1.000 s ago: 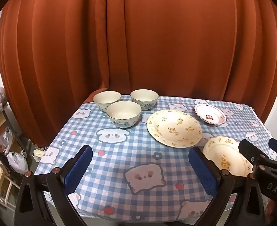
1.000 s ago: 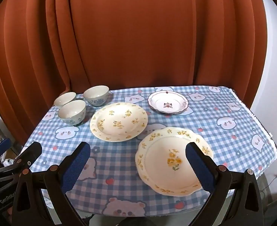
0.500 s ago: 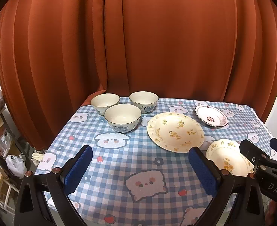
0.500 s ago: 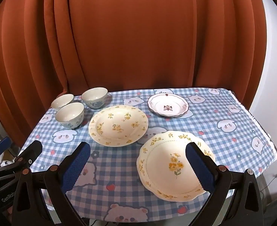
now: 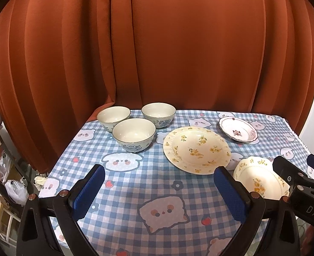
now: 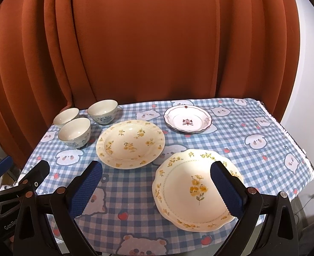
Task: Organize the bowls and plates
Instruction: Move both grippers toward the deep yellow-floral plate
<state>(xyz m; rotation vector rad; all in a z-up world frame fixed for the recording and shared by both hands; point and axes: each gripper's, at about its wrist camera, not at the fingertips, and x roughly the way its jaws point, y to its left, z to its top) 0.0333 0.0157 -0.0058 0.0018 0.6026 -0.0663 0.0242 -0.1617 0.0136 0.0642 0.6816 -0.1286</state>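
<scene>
A: While both tools hang over the near edge of the tablecloth (image 5: 122, 224), what's the left gripper (image 5: 159, 188) doing?

B: Spread wide, blue pads well apart, nothing between them. Only checked cloth shows in the gap.

A: Right gripper (image 6: 156, 186)?

B: Also released, gripping nothing. Its right pad (image 6: 225, 188) overlaps the scalloped plate (image 6: 191, 192) in the right wrist view, but whether it touches the plate or sits above it, can't tell.

A: Use the big floral plate (image 6: 130, 143) as landmark. Layout?

B: It lies flat near the middle of the cloth. Scalloped plate is just near-right of it, rims close but apart. Red-marked dish (image 6: 188, 120) sits far-right of it, close to the curtain (image 6: 157, 42).

A: Bowls?

B: Three, all left of the floral plate, upright, unstacked. Front bowl (image 5: 134, 134) is just beside the plate's left rim. Back-left bowl (image 5: 113, 118) and back-right bowl (image 5: 158, 115) stand behind it, toward the curtain. The three are bunched tight; from the left wrist view the front one overlaps both.

A: Do the grippers see each other?

B: Yes. Right gripper's black frame pokes in at the lower right of the left wrist view, past the scalloped plate. Left gripper's frame shows lower left in the right wrist view.

A: Anything else?

B: Clutter and a plastic bag (image 5: 14, 192) off the table's left side, far left of the floral plate.
</scene>
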